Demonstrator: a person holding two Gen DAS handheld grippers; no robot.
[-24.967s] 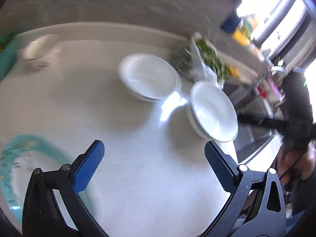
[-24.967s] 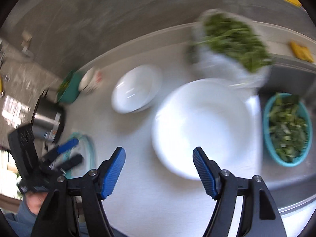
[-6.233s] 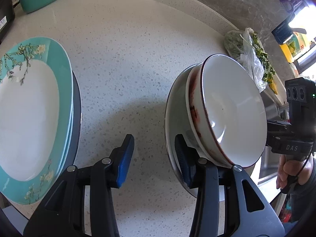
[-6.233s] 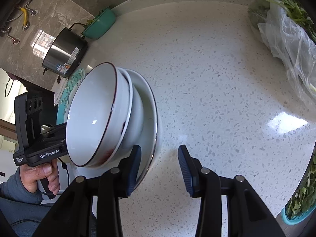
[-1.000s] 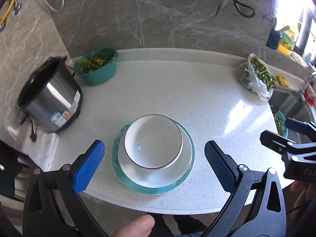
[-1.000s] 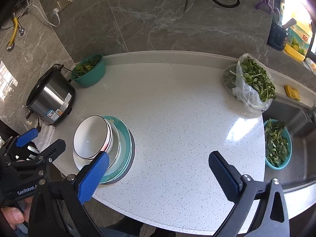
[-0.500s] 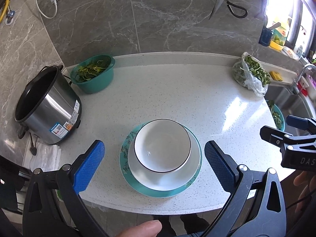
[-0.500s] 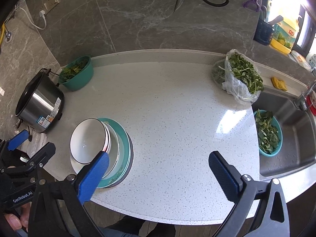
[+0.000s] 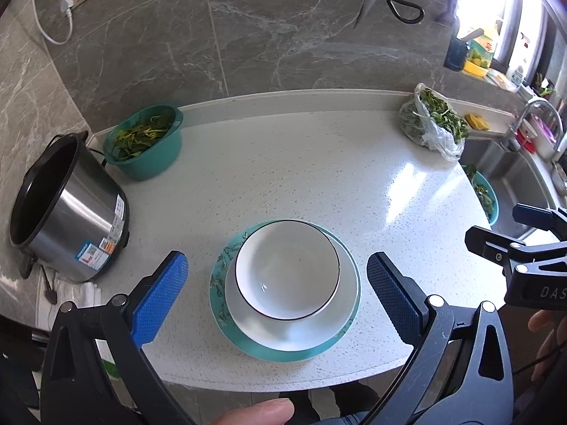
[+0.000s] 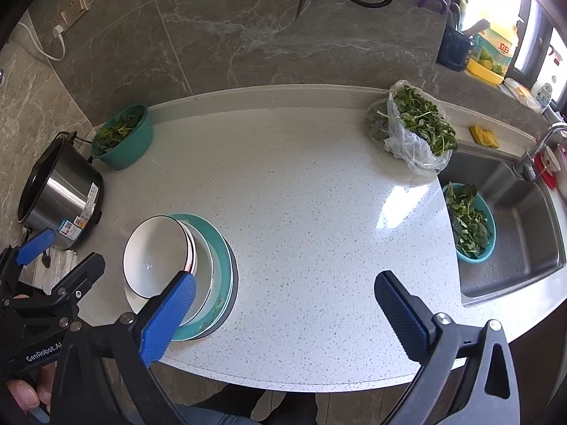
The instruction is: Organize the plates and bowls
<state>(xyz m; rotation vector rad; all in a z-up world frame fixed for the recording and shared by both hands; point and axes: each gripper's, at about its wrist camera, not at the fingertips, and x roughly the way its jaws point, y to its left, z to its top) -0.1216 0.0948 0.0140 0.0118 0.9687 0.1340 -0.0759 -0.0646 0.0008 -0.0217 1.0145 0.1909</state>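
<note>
Nesting the bowl [image 9: 287,269] on the plates [image 9: 340,336] near the bench [image 9: 319,163] front edge saves space, so both the left tool [image 9: 276,283] and right tool [image 10: 285,306] hang apart, empty, above it.

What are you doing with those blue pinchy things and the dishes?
A person is tidying plates and bowls, with a gripper in each hand. The dishes are in one pile on the white counter: a white bowl sits on top of a white plate, on a teal plate. The left gripper and the right gripper are both open, held above the counter, and hold nothing. The pile looks done.
</note>
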